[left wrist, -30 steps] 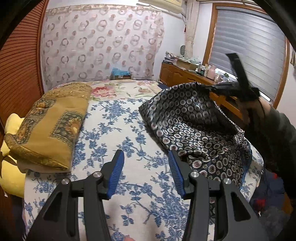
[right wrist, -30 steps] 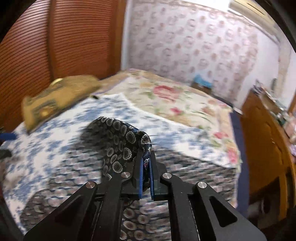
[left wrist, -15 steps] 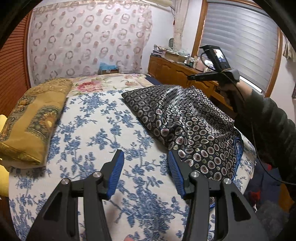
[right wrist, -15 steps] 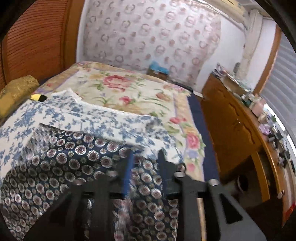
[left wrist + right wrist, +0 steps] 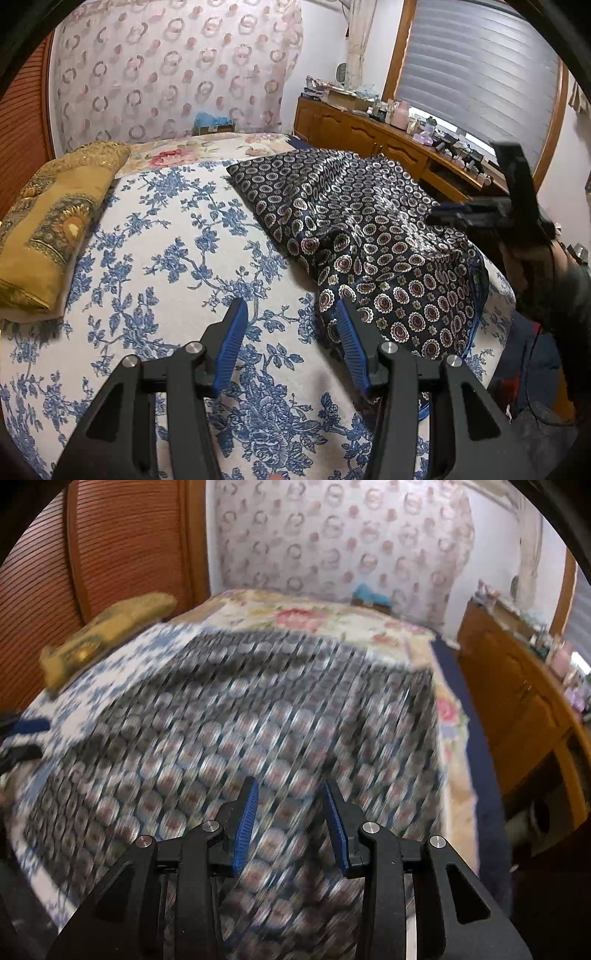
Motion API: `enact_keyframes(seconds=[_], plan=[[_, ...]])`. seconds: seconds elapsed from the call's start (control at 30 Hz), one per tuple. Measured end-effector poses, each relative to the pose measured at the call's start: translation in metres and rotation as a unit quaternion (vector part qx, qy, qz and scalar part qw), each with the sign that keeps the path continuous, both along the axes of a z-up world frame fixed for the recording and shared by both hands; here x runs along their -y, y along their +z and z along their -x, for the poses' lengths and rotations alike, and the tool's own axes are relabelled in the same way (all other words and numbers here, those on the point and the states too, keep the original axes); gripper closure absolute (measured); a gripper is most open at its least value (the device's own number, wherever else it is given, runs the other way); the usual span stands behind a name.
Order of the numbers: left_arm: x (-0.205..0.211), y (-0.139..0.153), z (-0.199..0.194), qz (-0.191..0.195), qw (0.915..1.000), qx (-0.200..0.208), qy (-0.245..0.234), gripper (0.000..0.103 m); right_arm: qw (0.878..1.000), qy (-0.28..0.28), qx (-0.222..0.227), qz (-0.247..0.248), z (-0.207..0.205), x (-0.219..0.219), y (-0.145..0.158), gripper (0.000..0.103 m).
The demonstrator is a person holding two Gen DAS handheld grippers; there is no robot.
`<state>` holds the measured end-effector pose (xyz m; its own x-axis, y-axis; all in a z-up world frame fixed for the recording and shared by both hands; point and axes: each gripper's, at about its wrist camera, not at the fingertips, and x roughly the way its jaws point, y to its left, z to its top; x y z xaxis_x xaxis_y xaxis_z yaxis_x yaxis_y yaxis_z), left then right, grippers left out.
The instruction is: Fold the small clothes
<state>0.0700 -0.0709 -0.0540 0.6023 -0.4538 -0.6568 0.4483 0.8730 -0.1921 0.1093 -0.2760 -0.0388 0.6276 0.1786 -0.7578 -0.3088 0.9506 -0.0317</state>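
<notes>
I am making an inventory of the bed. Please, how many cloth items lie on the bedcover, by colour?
Dark navy patterned garment: 1
Golden yellow folded cloth: 1
Total: 2

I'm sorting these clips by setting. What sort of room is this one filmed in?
Most likely a home bedroom: a bed under a blue-and-white floral bedspread, a mustard-yellow patterned pillow at its side, and a cluttered wooden sideboard beneath a window with grey blinds.
</notes>
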Motion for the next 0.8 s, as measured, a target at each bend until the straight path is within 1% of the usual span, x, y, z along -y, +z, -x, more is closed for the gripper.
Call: enact_keyframes(seconds=[0.1, 0.17, 0.23, 0.27, 0.37, 0.43, 0.5, 0.6, 0.63, 0.67, 0.7, 0.73, 0.77, 0.8], plan=[[0.003, -0.001, 0.0, -0.004, 1.0, -0.001, 0.0, 0.054, 1.0, 0.001, -0.009, -0.01, 0.015, -0.002, -0.01, 0.067], [0.005, -0.002, 0.0, -0.006, 1.0, -0.002, -0.001, 0.054, 1.0, -0.003, -0.012, -0.008, 0.02, -0.004, -0.014, 0.067], [0.007, -0.002, 0.001, -0.009, 1.0, -0.003, -0.003, 0.054, 1.0, -0.01, -0.018, -0.008, 0.022, -0.003, -0.019, 0.065], [0.008, -0.002, 0.002, -0.01, 0.9999, -0.003, -0.004, 0.054, 1.0, -0.014, -0.022, -0.006, 0.021, 0.0, -0.022, 0.063], [0.012, -0.003, 0.002, -0.013, 0.9999, -0.005, -0.007, 0.054, 0.999, -0.023, -0.027, -0.01, 0.023, 0.003, -0.026, 0.061], [0.014, -0.004, 0.003, -0.015, 0.9998, -0.006, -0.009, 0.054, 0.999, -0.021, -0.033, -0.02, 0.025, 0.004, -0.028, 0.061], [0.016, -0.004, 0.004, -0.018, 0.9998, -0.006, -0.011, 0.054, 0.999, -0.019, -0.031, -0.017, 0.029, 0.002, -0.028, 0.061], [0.017, -0.003, 0.004, -0.019, 0.9997, -0.006, -0.011, 0.054, 0.999, -0.002, -0.03, -0.02, 0.036, -0.003, -0.026, 0.063], [0.017, -0.003, 0.004, -0.018, 0.9998, -0.006, -0.011, 0.054, 0.999, 0.001, -0.028, -0.017, 0.038, -0.005, -0.026, 0.066], [0.017, -0.003, 0.004, -0.019, 0.9998, -0.006, -0.011, 0.054, 1.0, 0.005, -0.026, -0.016, 0.039, -0.005, -0.027, 0.072], [0.017, -0.003, 0.004, -0.019, 0.9997, -0.006, -0.011, 0.054, 0.999, 0.012, -0.026, -0.022, 0.04, -0.005, -0.026, 0.085], [0.017, -0.003, 0.004, -0.019, 0.9997, -0.006, -0.011, 0.054, 0.999, 0.018, -0.027, -0.028, 0.04, -0.005, -0.026, 0.093], [0.017, -0.003, 0.003, -0.019, 0.9997, -0.007, -0.012, 0.054, 0.999, 0.024, -0.026, -0.033, 0.041, -0.006, -0.025, 0.097], [0.017, -0.003, 0.003, -0.018, 0.9997, -0.007, -0.012, 0.054, 0.999, 0.029, -0.02, -0.037, 0.043, -0.005, -0.023, 0.099]])
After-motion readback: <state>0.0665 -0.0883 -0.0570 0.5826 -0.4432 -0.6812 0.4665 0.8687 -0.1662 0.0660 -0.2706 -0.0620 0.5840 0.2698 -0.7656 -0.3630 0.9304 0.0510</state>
